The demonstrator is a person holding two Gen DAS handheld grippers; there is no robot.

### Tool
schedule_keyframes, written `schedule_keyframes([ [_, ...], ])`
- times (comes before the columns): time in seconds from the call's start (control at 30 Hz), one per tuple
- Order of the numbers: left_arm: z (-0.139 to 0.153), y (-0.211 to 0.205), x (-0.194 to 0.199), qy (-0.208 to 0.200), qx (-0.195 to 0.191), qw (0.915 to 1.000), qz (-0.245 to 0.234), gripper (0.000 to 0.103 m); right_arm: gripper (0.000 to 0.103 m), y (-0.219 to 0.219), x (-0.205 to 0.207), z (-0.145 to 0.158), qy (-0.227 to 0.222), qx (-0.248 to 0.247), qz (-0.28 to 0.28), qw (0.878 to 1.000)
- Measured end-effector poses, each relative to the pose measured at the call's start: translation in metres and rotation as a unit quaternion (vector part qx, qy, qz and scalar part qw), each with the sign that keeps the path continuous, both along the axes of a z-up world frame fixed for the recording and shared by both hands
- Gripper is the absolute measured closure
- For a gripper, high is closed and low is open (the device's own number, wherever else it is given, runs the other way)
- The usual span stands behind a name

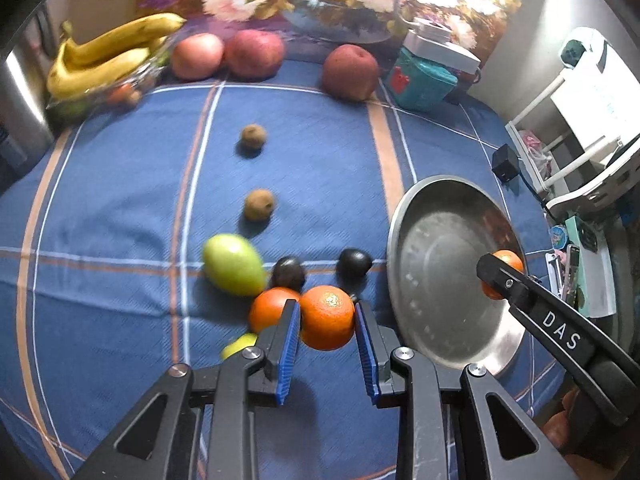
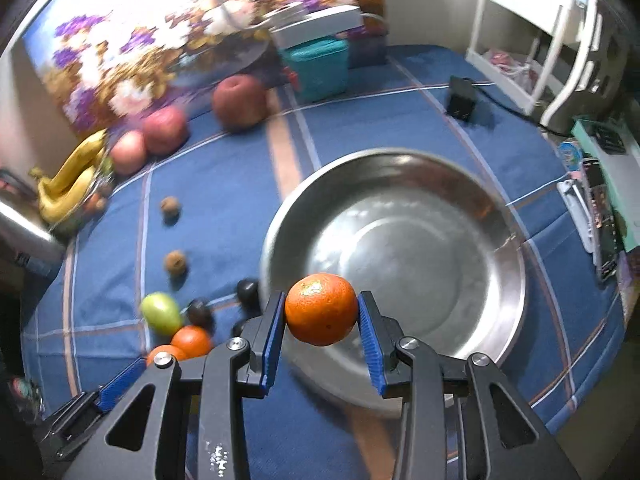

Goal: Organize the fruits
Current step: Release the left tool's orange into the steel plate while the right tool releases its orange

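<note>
- Beside the green fruit (image 1: pixel 233 264) sits the big metal bowl (image 2: pixel 508 240), to its right; nothing lies in the bowl, so no fruit is sorted yet
- Far behind the green fruit wait three apples (image 1: pixel 253 53) and the bananas (image 1: pixel 108 56); two brown kiwis (image 1: pixel 259 204) sit just behind it; two dark plums (image 1: pixel 287 273) are close by
- One orange (image 1: pixel 270 307) lies on the cloth touching the green fruit's near side
- Left claw (image 1: pixel 327 317) squeezes an orange (image 1: pixel 327 317), just right of the green fruit
- Right claw (image 2: pixel 321 310) squeezes another orange (image 2: pixel 321 310) over the bowl's near rim; I think dropping comes next
</note>
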State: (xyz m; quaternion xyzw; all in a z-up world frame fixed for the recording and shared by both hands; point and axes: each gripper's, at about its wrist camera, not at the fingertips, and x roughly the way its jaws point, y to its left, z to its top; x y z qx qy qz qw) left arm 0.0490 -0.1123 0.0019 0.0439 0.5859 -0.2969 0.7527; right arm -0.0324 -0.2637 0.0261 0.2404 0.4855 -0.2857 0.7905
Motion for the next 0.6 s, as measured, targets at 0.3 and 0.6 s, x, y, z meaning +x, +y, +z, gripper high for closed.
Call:
schedule_keyframes([
  [0.3, -0.005, -0.066, -0.014, -0.014, 0.013, 0.9984, -0.053, 0.073, 0.065, -0.046, -0.014, -0.011, 0.013, 0.007, -0.044, 0.999],
  [0.6, -0.022, -0.105, -0.034, -0.022, 0.021, 0.9949, -0.096, 0.072, 0.065, -0.072, -0.042, -0.027, 0.038, 0.012, -0.095, 0.995],
])
